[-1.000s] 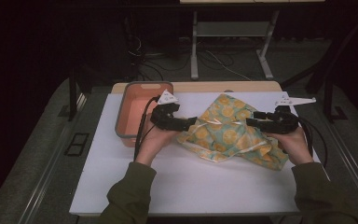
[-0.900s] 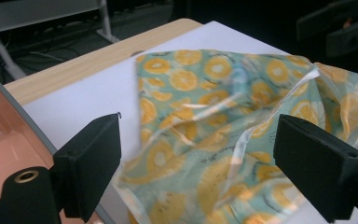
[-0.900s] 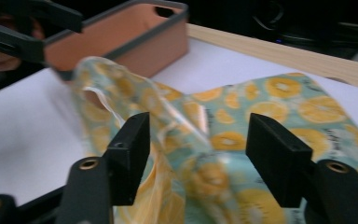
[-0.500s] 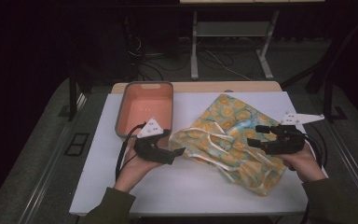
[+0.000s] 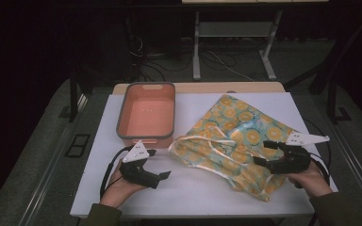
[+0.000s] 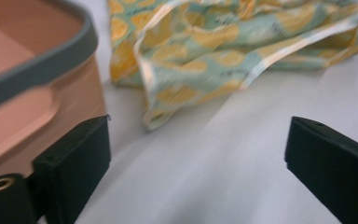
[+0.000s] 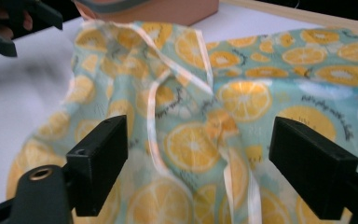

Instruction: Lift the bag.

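Observation:
A cloth [image 5: 235,134] printed with orange slices on pale blue, edged with white tape, lies crumpled on the right half of the white table [image 5: 193,193]. My left gripper [image 5: 159,164] rests open near the front left, a short way from the cloth's left corner. In the left gripper view its jaws [image 6: 196,154] frame bare table, with the cloth [image 6: 205,46] ahead of them. My right gripper [image 5: 264,153] hovers open over the cloth's front right part. The right gripper view has the cloth [image 7: 214,116] spread between those wide jaws [image 7: 214,158].
An empty salmon-pink bin [image 5: 146,115] with a grey rim stands at the back left, just beyond the left gripper; its wall [image 6: 23,116] is close on the left of that gripper's view. Table legs and cables lie on the dark floor behind the table.
Both grippers have drawn back toward the person from the cloth's far side. The left one now sits off the cloth near the bin. The cloth lies flatter and more spread.

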`<move>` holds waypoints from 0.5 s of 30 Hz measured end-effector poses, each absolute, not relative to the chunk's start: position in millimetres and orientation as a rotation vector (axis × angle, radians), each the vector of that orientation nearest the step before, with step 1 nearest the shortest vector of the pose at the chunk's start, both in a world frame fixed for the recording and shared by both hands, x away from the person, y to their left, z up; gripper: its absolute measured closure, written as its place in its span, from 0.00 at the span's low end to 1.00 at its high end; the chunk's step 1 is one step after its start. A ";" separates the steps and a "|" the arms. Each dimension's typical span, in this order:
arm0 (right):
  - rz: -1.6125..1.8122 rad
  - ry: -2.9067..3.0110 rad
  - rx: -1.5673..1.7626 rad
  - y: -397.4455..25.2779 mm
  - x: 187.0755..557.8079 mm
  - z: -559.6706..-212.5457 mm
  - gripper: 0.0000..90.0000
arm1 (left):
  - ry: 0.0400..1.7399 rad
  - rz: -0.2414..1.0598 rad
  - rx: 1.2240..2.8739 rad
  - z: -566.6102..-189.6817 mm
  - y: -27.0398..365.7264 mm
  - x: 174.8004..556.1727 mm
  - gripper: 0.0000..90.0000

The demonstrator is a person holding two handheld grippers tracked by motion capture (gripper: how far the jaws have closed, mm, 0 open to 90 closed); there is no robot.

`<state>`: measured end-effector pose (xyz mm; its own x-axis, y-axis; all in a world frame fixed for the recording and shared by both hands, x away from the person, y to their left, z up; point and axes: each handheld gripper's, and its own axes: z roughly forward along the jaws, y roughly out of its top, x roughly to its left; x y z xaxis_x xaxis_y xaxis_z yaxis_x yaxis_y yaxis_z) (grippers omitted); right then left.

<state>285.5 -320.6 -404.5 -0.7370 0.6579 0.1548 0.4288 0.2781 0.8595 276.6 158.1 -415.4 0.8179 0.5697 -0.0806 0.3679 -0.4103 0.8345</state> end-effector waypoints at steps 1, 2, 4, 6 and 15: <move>1.434 2.306 1.010 -321.0 282.3 -408.0 0.20 | 0.695 0.267 2.044 -416.6 159.9 276.8 0.04; 1.432 2.305 1.011 -321.3 280.4 -409.9 0.19 | 0.699 0.271 2.043 -418.4 161.8 277.5 0.02; 1.430 2.299 1.016 -321.6 276.0 -415.2 0.17 | 0.719 0.265 2.044 -421.5 164.5 279.3 0.01; 1.421 2.307 1.015 -321.5 272.3 -420.1 0.16 | 0.726 0.258 2.048 -424.6 165.4 280.9 0.00; 1.398 2.314 0.999 -316.2 266.6 -432.2 0.15 | 0.718 0.233 2.100 -436.8 163.7 282.5 0.00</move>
<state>266.6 -316.2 -432.2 -0.7301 0.6718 0.1250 0.4230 0.3006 0.8548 282.5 163.7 -436.8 0.8152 0.5713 -0.0955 0.4063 -0.4466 0.7972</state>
